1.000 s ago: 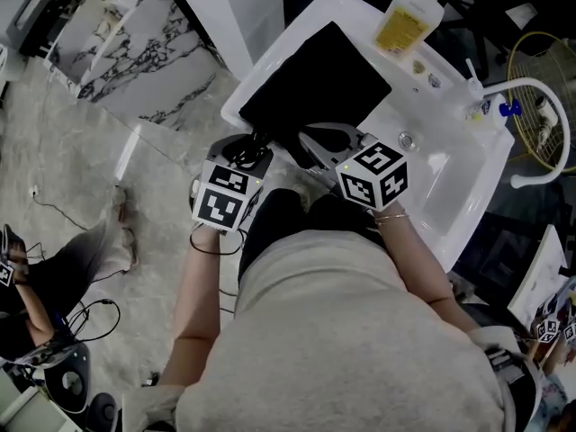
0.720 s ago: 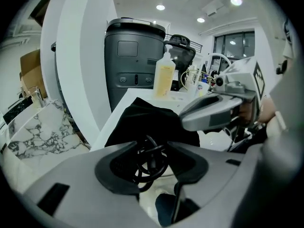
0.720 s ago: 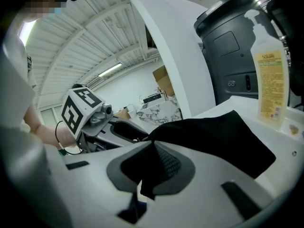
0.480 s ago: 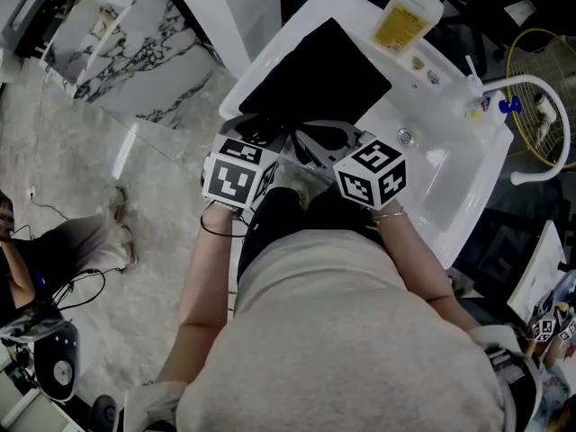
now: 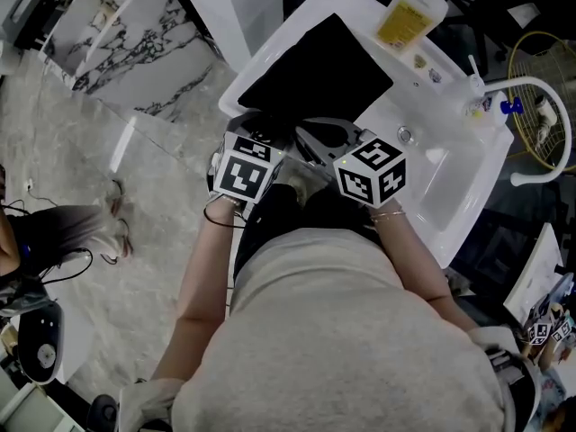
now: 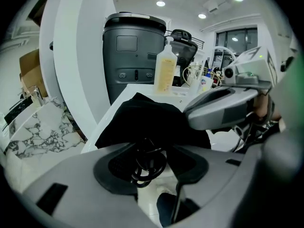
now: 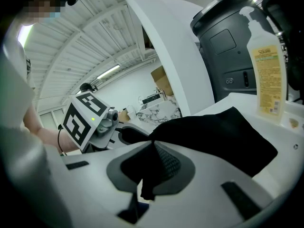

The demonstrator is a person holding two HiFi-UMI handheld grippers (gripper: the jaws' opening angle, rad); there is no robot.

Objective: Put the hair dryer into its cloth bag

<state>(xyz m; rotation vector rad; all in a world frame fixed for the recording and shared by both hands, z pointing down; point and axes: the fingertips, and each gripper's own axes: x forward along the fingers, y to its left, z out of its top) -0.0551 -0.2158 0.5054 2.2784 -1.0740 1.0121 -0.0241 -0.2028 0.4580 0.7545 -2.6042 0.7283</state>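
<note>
The left gripper is closed partway on a coil of black cord, by which the gap between its pads is filled. The dryer's body cannot be made out in any view; only this cord is seen. Just beyond the left gripper's tips the black bag is laid on the white basin, with its near edge drawn up toward the grippers. The right gripper is shut narrow on that near edge: a fold of black cloth is pinched between its pads, and a short tail of it is left hanging below them. From that pinch the bag is spread ahead of the right gripper and to its right. The two grippers are held side by side at the near rim of the basin, the left one just to the left of the right one, both pointed down toward the bag. In the right gripper view the left gripper's marker cube is seen low at the left; in the left gripper view the right gripper's grey body is seen at the right. Past the bag, at the basin's far edge, a yellow bottle is stood upright. A dark grey unit is seen behind it. A curved white tap is mounted well to the right of the right gripper.
</note>
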